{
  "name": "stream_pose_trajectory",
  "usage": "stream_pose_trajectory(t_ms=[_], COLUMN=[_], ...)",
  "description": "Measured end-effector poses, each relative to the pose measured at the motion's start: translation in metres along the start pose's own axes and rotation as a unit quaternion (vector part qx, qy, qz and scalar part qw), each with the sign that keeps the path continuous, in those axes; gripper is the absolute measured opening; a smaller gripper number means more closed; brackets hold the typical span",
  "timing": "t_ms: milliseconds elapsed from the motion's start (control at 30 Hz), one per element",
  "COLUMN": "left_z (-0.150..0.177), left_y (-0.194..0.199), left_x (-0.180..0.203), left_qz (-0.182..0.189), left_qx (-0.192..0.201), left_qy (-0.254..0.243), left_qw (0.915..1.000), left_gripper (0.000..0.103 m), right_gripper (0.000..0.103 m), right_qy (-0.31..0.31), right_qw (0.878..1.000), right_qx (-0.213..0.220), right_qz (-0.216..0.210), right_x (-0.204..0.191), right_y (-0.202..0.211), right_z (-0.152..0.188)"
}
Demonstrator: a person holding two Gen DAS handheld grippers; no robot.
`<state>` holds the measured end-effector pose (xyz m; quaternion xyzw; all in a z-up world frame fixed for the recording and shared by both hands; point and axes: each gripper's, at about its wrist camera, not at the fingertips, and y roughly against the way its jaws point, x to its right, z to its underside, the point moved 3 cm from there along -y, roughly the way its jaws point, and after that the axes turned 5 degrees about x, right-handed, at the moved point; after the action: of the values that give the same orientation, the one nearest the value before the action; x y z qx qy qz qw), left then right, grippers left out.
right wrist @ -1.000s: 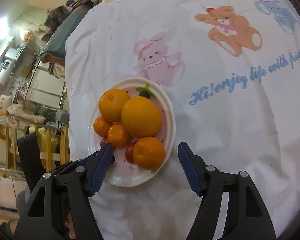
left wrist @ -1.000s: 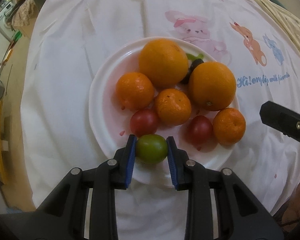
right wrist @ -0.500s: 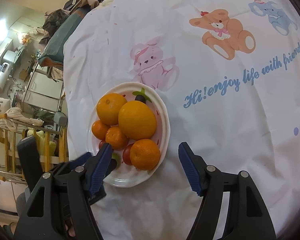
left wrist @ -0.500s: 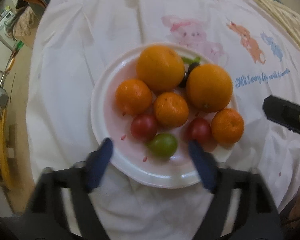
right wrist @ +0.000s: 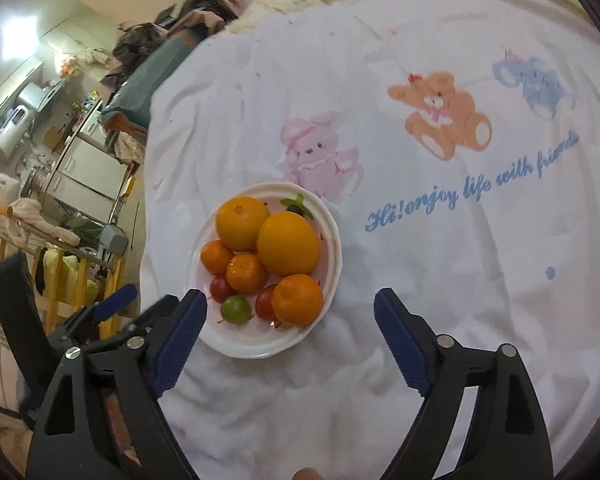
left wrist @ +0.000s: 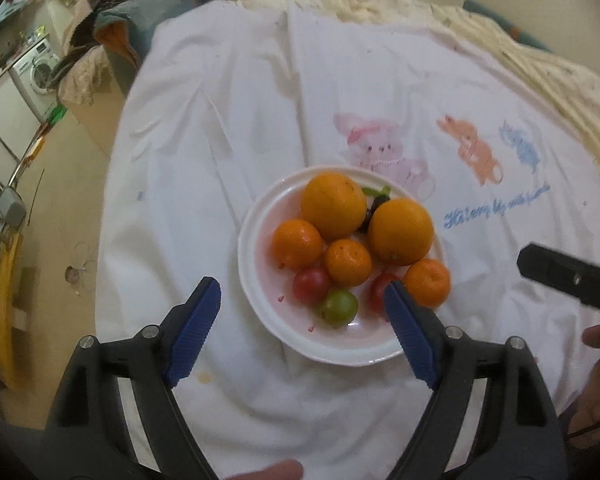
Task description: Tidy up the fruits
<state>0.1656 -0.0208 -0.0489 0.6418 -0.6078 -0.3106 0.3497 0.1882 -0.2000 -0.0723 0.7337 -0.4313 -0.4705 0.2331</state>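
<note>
A white plate (left wrist: 260,308) (right wrist: 260,344) on the printed white cloth holds two large oranges (left wrist: 334,205) (right wrist: 288,246), three small mandarins (left wrist: 348,261), two red plums (left wrist: 311,285) and a green plum (left wrist: 339,306) (right wrist: 235,309) at its near edge. A dark fruit with a green stem (left wrist: 376,202) lies behind the oranges. My left gripper (left wrist: 302,312) is open and empty, raised above the plate's near rim. My right gripper (right wrist: 290,320) is open and empty, above the plate's near right side.
The cloth (left wrist: 260,100) carries bear prints (right wrist: 440,114) and blue lettering (right wrist: 472,188). A rumpled cream blanket (left wrist: 520,52) lies at the back. The table's left edge drops to the floor, with a yellow rack (right wrist: 60,280) and appliances (left wrist: 36,72) beyond.
My left gripper opened, left the green plum on the plate's near edge, and drew back and up. My right gripper also pulled back and up, still open.
</note>
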Motion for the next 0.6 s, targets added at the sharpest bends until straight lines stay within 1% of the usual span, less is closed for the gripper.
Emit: stream_pose_trajectory(t_ms=[100, 167, 300, 333, 400, 433, 467, 533, 600], left_z=[-0.001, 0.002, 0.014, 0.017, 0.023, 0.024, 0.027, 0.033, 0.039], left_y=[0.018, 0.03, 0.054, 0.059, 0.077, 0.081, 0.087, 0.095, 0.097], left_x=[-0.005, -0.009, -0.019, -0.021, -0.031, -0.033, -0.036, -0.038, -0.039], left_qz=[0.017, 0.023, 0.023, 0.024, 0.034, 0.031, 0.021, 0.016, 0.013], left_qx=[0.014, 0.027, 0.046, 0.051, 0.078, 0.083, 0.092, 0.102, 0.1], left_qy=[0.014, 0.018, 0.017, 0.023, 0.046, 0.047, 0.045, 0.043, 0.043], left_qw=[0.9997, 0.9992, 0.9985, 0.9981, 0.9953, 0.9949, 0.9945, 0.9937, 0.994], left_gripper=[0.081, 0.081, 0.081, 0.081, 0.081, 0.081, 0.081, 0.081, 0.082], right_gripper=[0.099, 0.103, 0.103, 0.103, 0.103, 0.103, 0.103, 0.103, 0.103], right_qy=[0.025, 0.038, 0.044, 0.047, 0.054, 0.055, 0.054, 0.052, 0.053], right_qw=[0.999, 0.998, 0.993, 0.992, 0.989, 0.987, 0.987, 0.986, 0.986], right_qx=[0.023, 0.047, 0.098, 0.107, 0.124, 0.131, 0.135, 0.141, 0.141], right_qz=[0.01, 0.023, 0.041, 0.048, 0.064, 0.07, 0.073, 0.074, 0.074], right_x=[-0.01, -0.014, -0.016, -0.017, -0.02, -0.021, -0.021, -0.024, -0.027], right_y=[0.013, 0.023, 0.042, 0.046, 0.056, 0.06, 0.063, 0.068, 0.07], right_z=[0.004, 0.008, 0.017, 0.019, 0.025, 0.029, 0.033, 0.042, 0.05])
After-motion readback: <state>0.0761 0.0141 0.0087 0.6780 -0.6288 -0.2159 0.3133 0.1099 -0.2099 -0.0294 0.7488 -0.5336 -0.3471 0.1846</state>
